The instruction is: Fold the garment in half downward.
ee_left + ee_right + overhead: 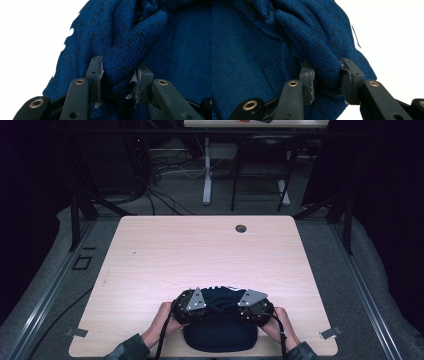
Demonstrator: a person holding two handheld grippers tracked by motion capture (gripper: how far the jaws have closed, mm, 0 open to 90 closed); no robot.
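A dark blue knit garment [220,332] is held at the near edge of the bench [200,255], between the two hands. A thick rolled fold of the knit is pinched by the left hand-held gripper [119,77], and its jaws are pressed onto the cloth from both sides. The same kind of fold is pinched by the right hand-held gripper [327,77]. In the high view the two hand-held grippers are seen close together over the garment, the left [189,306] and the right [255,304], each with its grey plate on top.

The step in hand is judged to be a grasp of the garment at two points, probably before it is lifted or spread. For the next move, both pinches should be kept firm and the hands moved together, so that the cloth is not pulled out of one side.

The bench is of pale wood, with a small round hole [241,228] near its far edge. Behind it a grey floor with cables [165,180], black frame legs and another table are seen, and the room is dark.
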